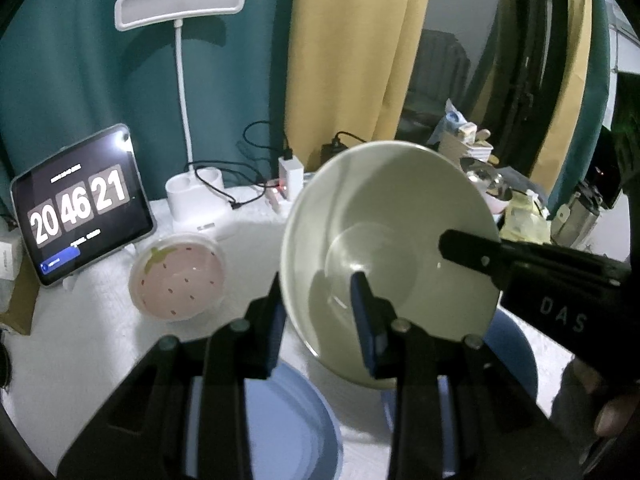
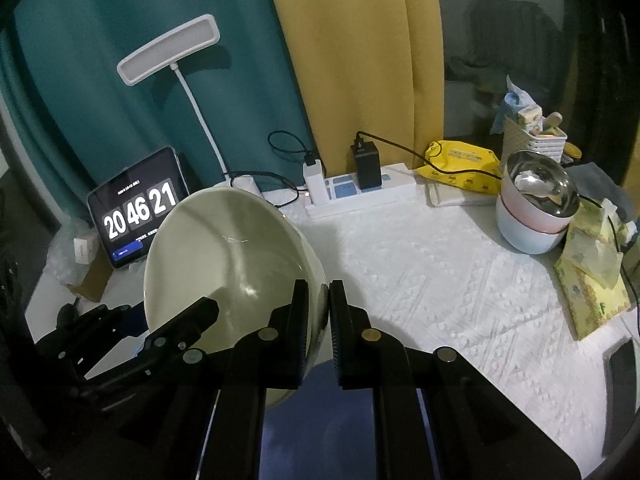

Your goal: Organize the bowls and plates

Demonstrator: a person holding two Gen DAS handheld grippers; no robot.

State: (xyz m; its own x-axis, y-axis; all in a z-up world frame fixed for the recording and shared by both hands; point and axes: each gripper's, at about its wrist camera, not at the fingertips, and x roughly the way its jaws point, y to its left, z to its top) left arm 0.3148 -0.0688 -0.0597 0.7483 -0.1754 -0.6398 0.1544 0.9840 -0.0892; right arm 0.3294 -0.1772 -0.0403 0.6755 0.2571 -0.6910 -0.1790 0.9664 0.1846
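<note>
Pale green and shiny, the big bowl is seen in the left wrist view, tipped up on its side so its open mouth faces the camera. It is held up above two blue plates on the white bench. Its lower left rim is pinched by the left tongs, one finger outside the wall and one inside, so they are closed only as far as the wall lets them. The right tongs are seen on the far rim. A pink strawberry bowl sits close by on the left, probably the nearest place to go.

In the right wrist view, the same green bowl lies to the left of the right tongs. Its right rim is squeezed thinly between them, nearly shut. The left tongs are seen at its lower edge. Both hands are equally near. Stacked bowls are set far off to the right.
</note>
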